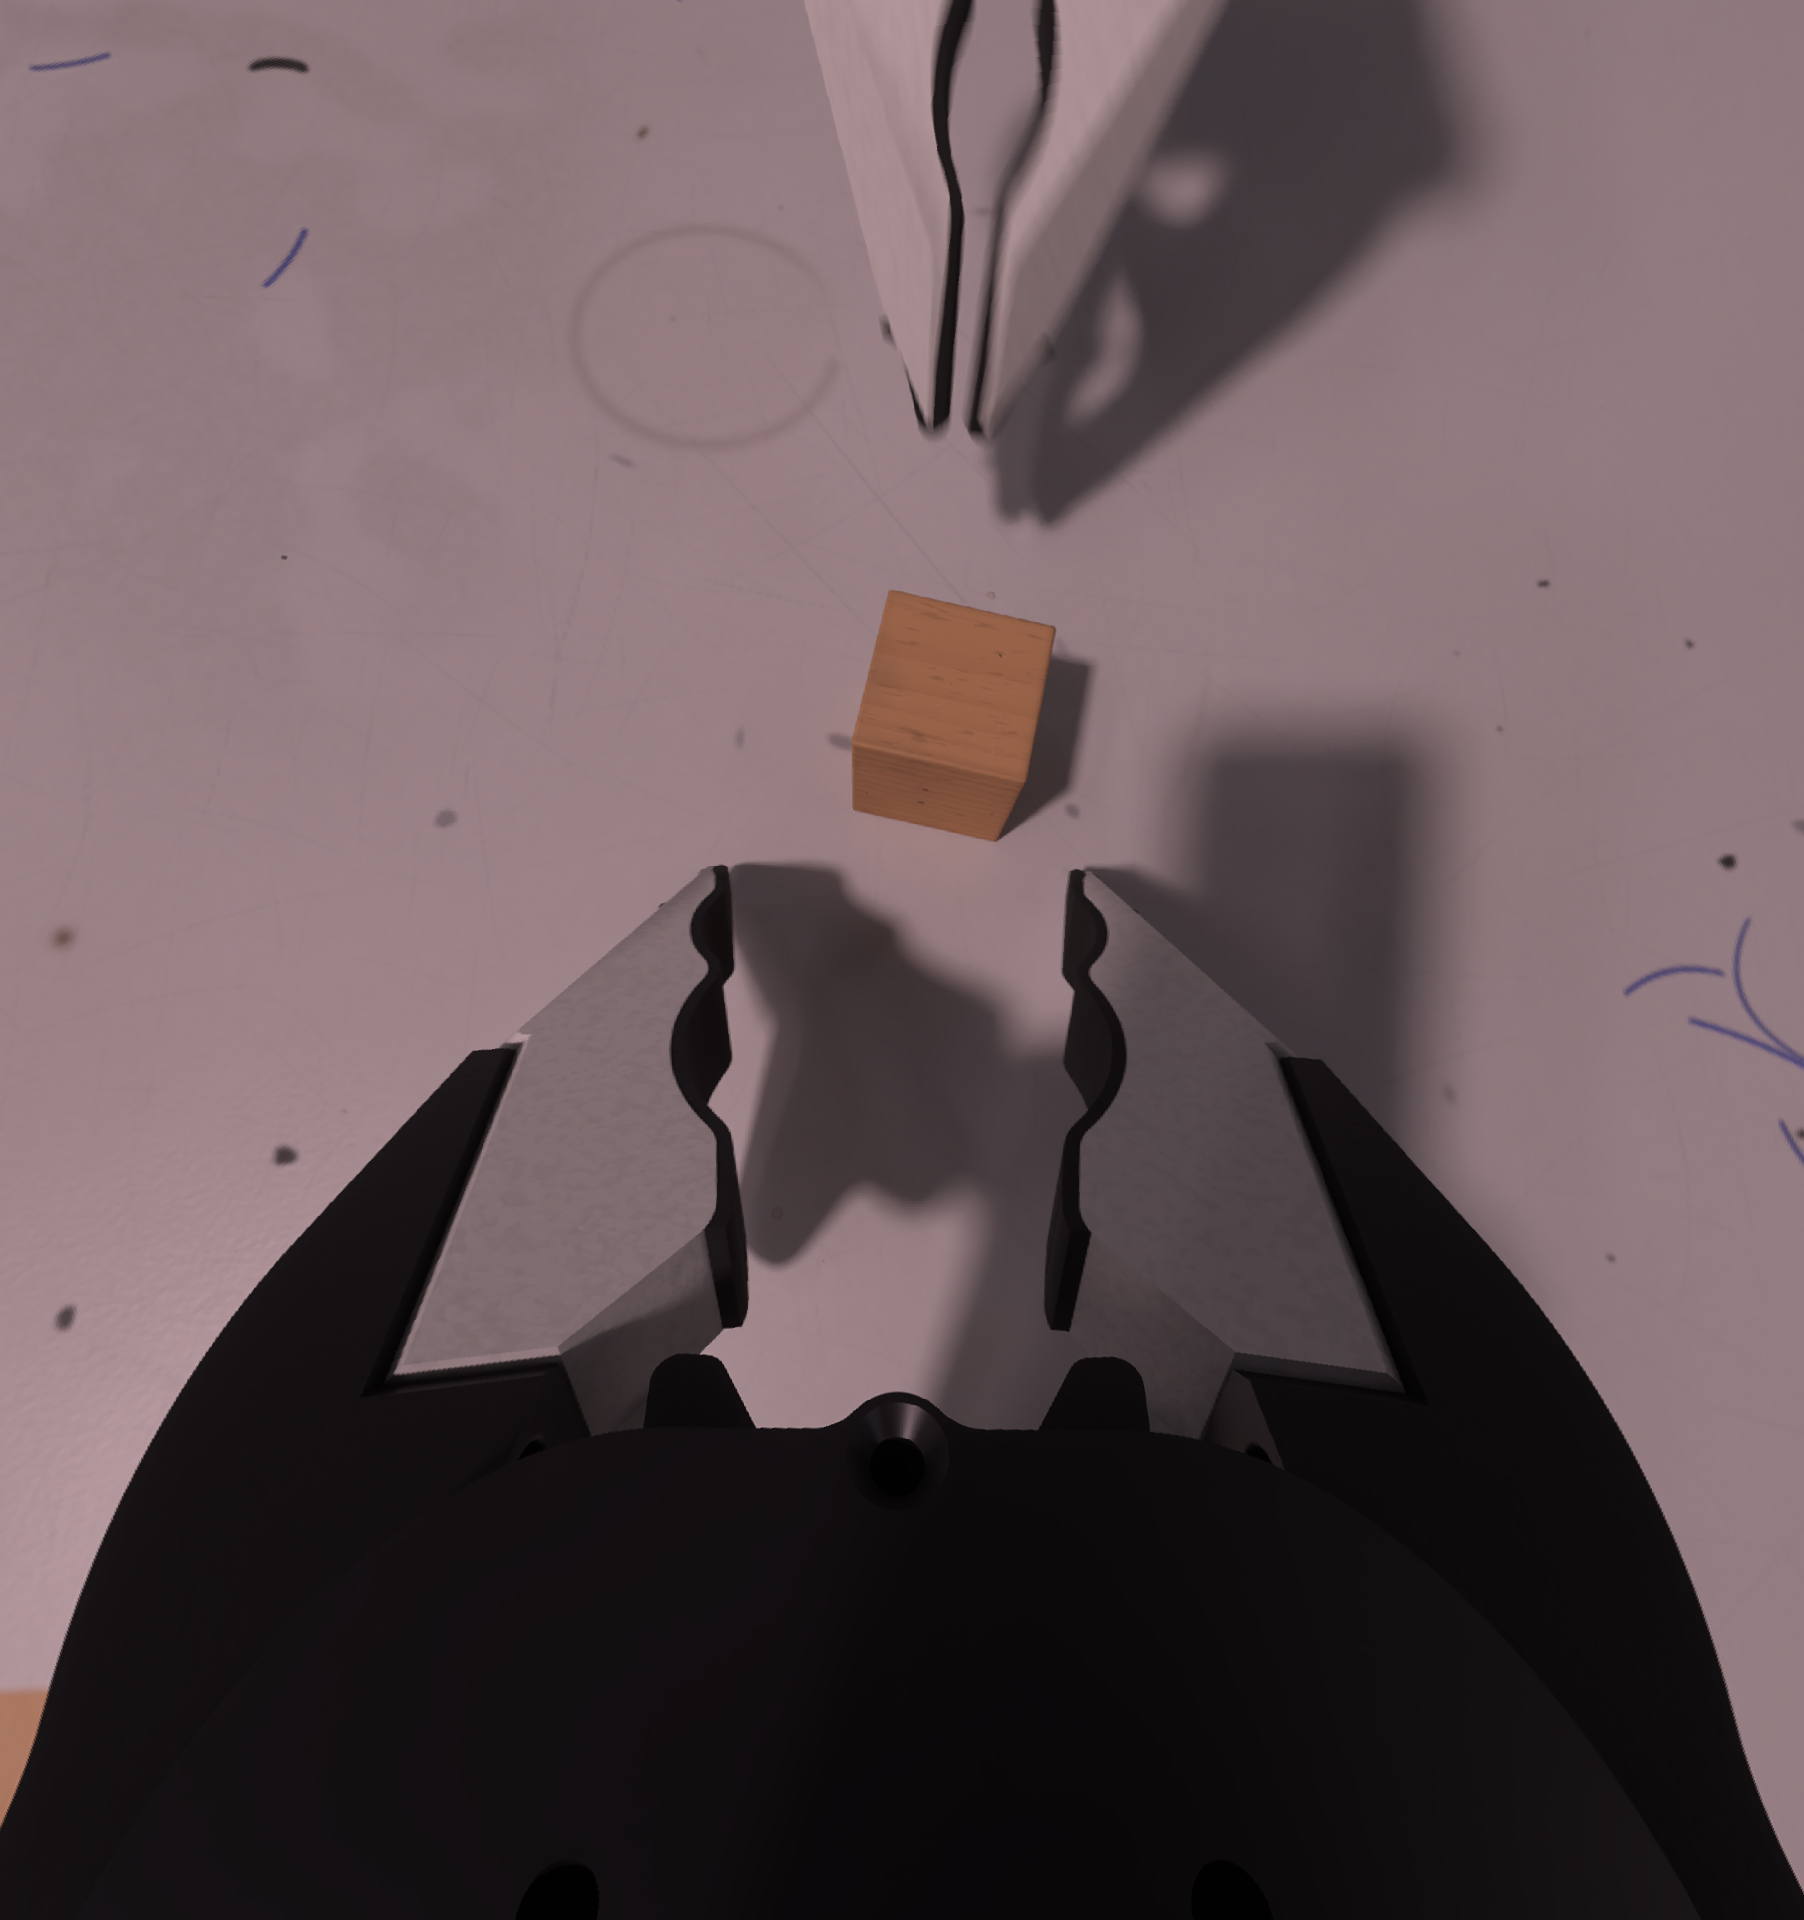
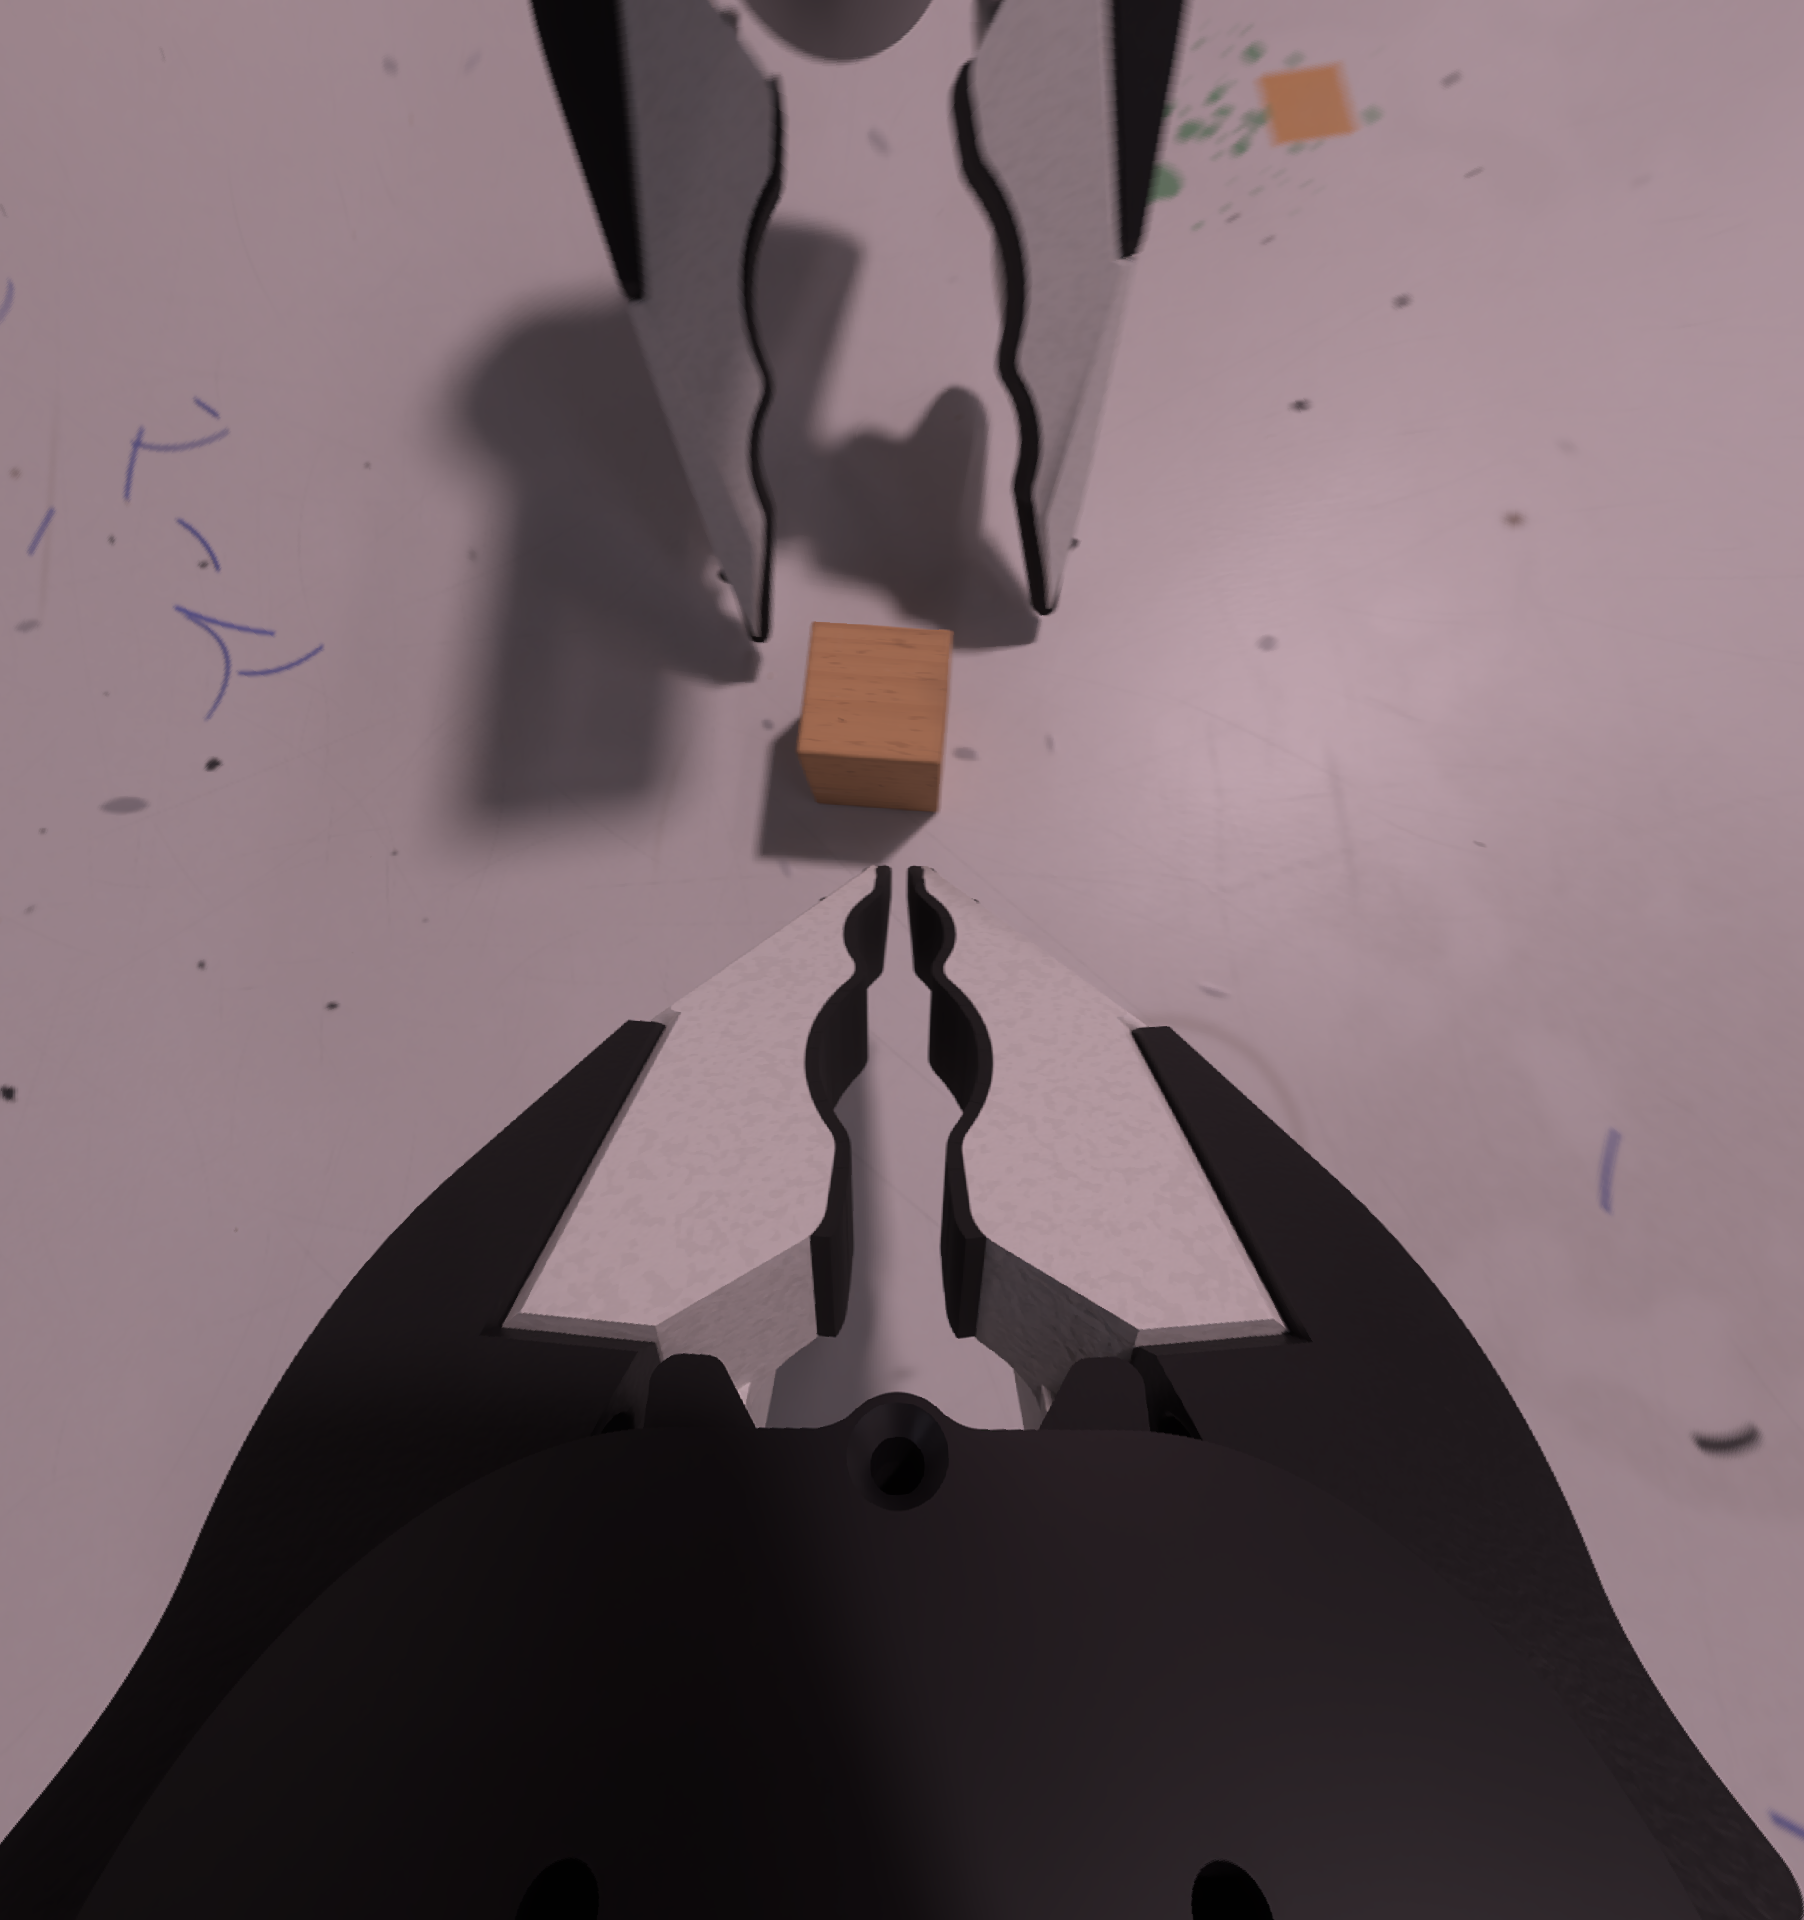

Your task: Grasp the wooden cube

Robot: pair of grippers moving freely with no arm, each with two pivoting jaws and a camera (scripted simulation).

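Note:
The wooden cube (image 1: 955, 712) stands on the pale table, just ahead of my left gripper (image 1: 898, 873), which is open and empty with its fingertips a short way before the cube. The cube also shows in the right wrist view (image 2: 875, 712), just ahead of my right gripper (image 2: 899, 871), which is shut and empty. The two grippers face each other across the cube: the right gripper (image 1: 955, 421) shows shut beyond the cube in the left wrist view, and the left gripper (image 2: 898, 613) shows open beyond it in the right wrist view.
The table (image 1: 358, 623) is pale, with dark specks, blue pen strokes (image 1: 1745, 1013) and a faint ring mark (image 1: 706, 338). A flat orange square patch (image 2: 1306, 102) with green specks beside it lies far off; it also shows at the left wrist view's lower left edge (image 1: 4, 1766).

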